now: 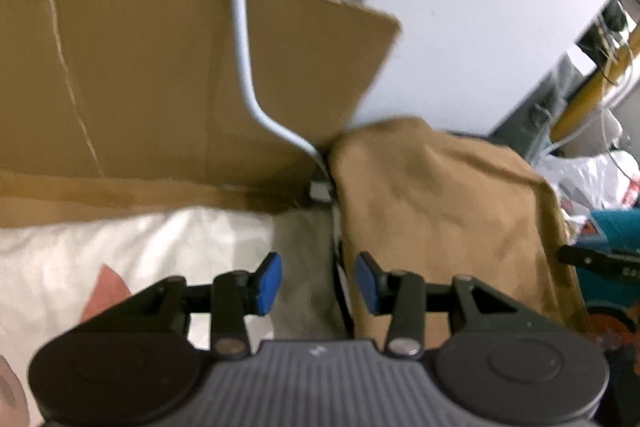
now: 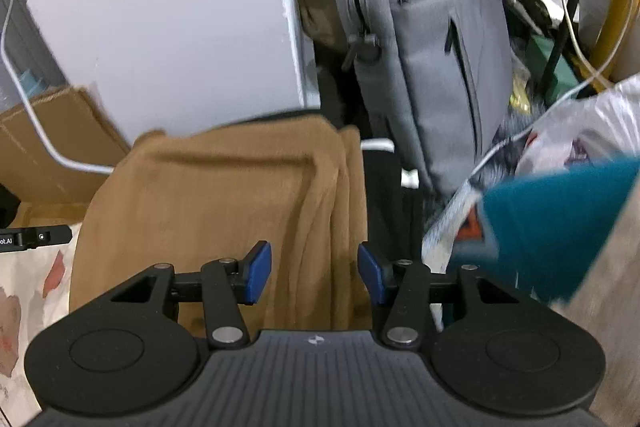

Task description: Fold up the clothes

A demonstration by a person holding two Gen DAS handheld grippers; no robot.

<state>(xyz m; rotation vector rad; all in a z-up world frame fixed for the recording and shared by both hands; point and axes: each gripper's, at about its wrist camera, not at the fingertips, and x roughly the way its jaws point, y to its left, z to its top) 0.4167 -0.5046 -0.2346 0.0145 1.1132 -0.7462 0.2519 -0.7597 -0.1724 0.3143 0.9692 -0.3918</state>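
Note:
A tan garment (image 1: 440, 211) lies bunched on the bed at the right of the left wrist view; in the right wrist view the same tan garment (image 2: 224, 211) fills the middle, with folds along its right edge. My left gripper (image 1: 319, 283) is open above the garment's left edge and a beige cloth, with nothing between its blue pads. My right gripper (image 2: 315, 273) is open too, above the garment's folded right edge, and grips nothing. The other gripper's black tip (image 2: 32, 239) shows at the left edge.
A patterned white sheet (image 1: 120, 251) covers the bed. A cardboard box (image 1: 180, 75) with a white cable (image 1: 244, 59) stands behind. A grey backpack (image 2: 432, 59), a white plastic bag (image 2: 580, 123) and a teal object (image 2: 560, 227) crowd the right. A white panel (image 2: 160, 19) stands behind.

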